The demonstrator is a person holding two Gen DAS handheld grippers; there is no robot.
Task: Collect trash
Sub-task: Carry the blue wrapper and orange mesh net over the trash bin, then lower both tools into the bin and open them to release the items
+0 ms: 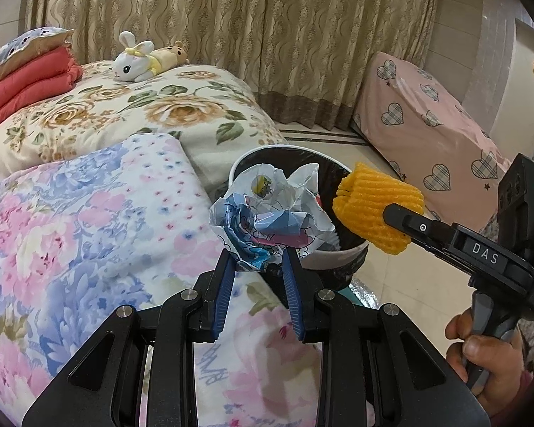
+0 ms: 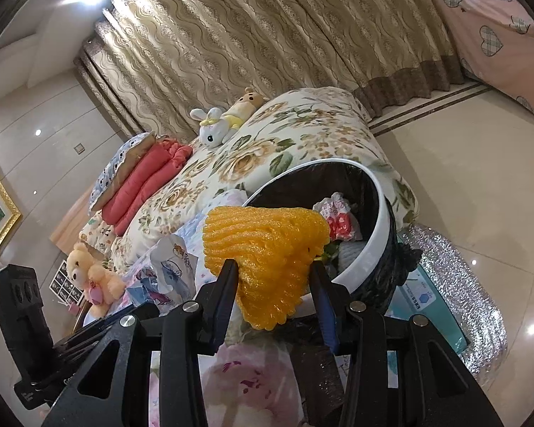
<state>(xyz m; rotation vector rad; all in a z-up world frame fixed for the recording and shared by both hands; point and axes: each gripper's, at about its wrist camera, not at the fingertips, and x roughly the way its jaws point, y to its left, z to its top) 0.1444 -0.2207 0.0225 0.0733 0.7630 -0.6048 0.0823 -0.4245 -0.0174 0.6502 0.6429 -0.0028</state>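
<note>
**Both loads at the bin, release pending**

At the bed's near corner, above the bin: left gripper [image 1: 256, 259] clamped on crumpled printed wrapper [image 1: 267, 213], blue pads [image 1: 224, 284] pinching its lower edge. Wrapper held over the bed's edge, overlapping the near rim of the white bin [image 1: 324, 258] in the left view; not yet clearly inside the opening.

Right gripper [image 2: 272, 274] closed on orange foam fruit net [image 2: 267, 249], net squeezed and bulging above the fingertips. From the left wrist view, net [image 1: 377, 206] poised at the bin's right rim, over the black liner. Bin already holding other scraps [image 2: 338, 220].

Further out: floral quilt [image 1: 89, 231] beneath the left gripper, stuffed rabbit [image 1: 132, 58] at the bed's far side, curtain [image 1: 267, 35] behind, tiled floor beyond the bin.

Step judged: drop-off, both pieces carried, neither released. Next move likely calls for shifting the net further over the opening, spreading the jaws, then bringing the wrapper past the rim before letting go. Risk: wrapper falling on the quilt short of the rim.
</note>
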